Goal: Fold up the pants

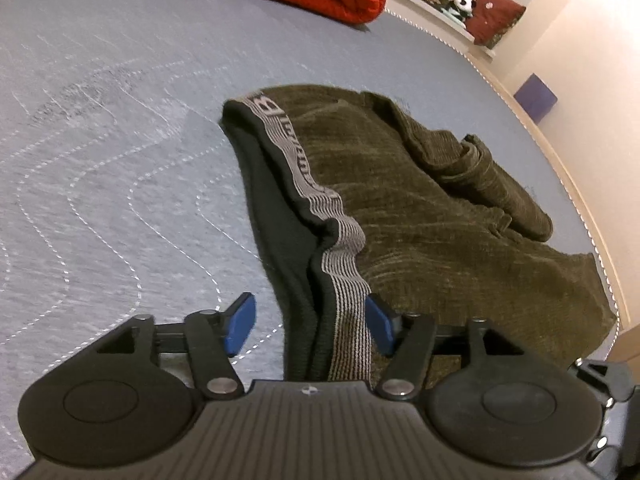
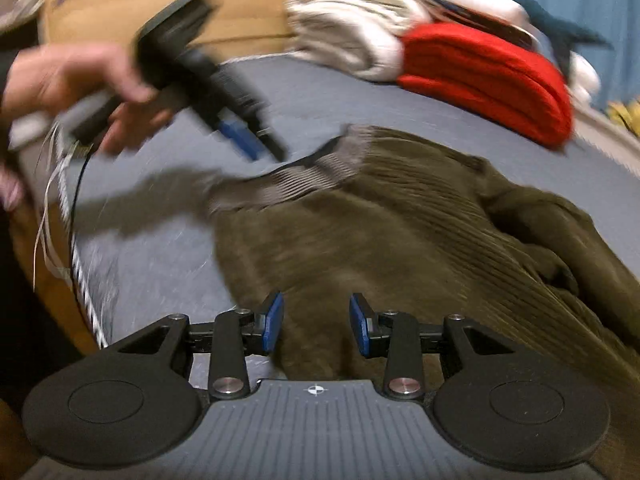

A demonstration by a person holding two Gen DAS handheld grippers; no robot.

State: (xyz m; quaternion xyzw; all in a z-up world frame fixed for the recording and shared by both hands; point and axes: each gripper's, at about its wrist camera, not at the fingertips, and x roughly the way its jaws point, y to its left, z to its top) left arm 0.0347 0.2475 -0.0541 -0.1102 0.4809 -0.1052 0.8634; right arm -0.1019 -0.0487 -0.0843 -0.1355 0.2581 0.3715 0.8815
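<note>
The left gripper (image 1: 310,326) has its jaws apart astride the striped waistband (image 1: 316,200), which runs straight away from it across the bed (image 1: 100,160), while the right gripper (image 2: 316,326), also gaping, hovers over the crumpled pants (image 2: 400,240), so the left looks nearer a grasp.

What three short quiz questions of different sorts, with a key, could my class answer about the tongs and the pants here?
1. True or false: the left tongs are shut on the waistband.
2. Which fabric lies between the right tongs' open fingers: A red blanket, B pants, C white bedding?
3. Fill in: the pants lie on a grey-blue ____.

Key: 1 false, the fingers are open either side of it; 2 B; 3 mattress.
</note>
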